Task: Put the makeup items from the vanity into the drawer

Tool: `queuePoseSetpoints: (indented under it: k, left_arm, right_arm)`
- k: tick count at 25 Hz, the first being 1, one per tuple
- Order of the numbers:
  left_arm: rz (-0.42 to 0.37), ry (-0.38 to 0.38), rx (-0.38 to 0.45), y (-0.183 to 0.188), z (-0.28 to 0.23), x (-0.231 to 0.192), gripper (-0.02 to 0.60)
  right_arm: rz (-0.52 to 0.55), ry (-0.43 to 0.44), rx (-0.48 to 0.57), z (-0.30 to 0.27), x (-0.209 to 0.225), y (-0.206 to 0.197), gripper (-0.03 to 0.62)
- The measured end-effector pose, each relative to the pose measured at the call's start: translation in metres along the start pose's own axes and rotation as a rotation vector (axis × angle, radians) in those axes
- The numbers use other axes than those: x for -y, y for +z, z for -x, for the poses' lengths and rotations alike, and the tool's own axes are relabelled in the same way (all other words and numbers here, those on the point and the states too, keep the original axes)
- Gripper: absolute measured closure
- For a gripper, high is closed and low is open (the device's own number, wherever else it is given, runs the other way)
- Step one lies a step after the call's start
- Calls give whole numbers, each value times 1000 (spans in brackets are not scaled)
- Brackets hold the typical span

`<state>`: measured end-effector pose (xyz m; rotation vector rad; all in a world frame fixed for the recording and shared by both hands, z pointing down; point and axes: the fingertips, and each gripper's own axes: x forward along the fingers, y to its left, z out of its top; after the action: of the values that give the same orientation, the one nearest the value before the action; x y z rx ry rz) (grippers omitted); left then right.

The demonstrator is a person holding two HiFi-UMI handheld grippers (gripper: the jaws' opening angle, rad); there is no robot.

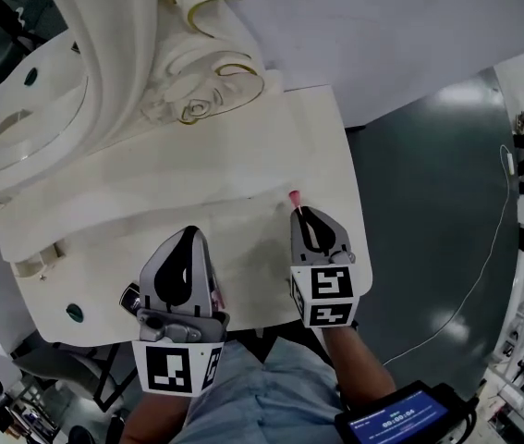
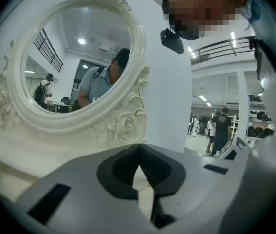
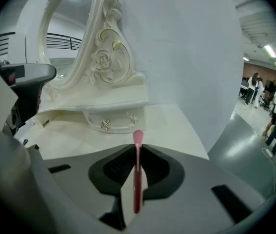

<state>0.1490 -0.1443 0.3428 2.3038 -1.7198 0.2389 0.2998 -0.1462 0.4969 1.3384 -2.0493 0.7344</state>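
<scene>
A white vanity top [image 1: 243, 174] with a carved oval mirror [image 2: 74, 57] stands against a pale wall. Over it, the right gripper [image 1: 301, 214] has its jaws pinched on a slim pink makeup stick [image 3: 137, 179], in front of the small drawer [image 3: 116, 120]. The left gripper [image 1: 190, 234] hovers alongside, jaws together and empty.
</scene>
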Motion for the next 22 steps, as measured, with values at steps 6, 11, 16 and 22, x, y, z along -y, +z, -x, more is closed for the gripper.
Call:
queuePoseSetpoints:
  k: [6, 11, 16, 22]
  left_arm:
    - [-28, 86, 84, 21, 24, -5, 581]
    - [-15, 147, 142, 37, 57, 8, 581]
    - [-29, 281, 229, 41, 86, 7, 581]
    - [-50, 408, 242, 37, 137, -14, 581]
  right_arm:
    - [69, 85, 135, 31, -24, 40, 553]
    - [146, 178, 238, 79, -52, 72, 553]
    - [273, 335, 342, 94, -87, 92, 553]
    - [339, 456, 344, 103, -140, 77, 553]
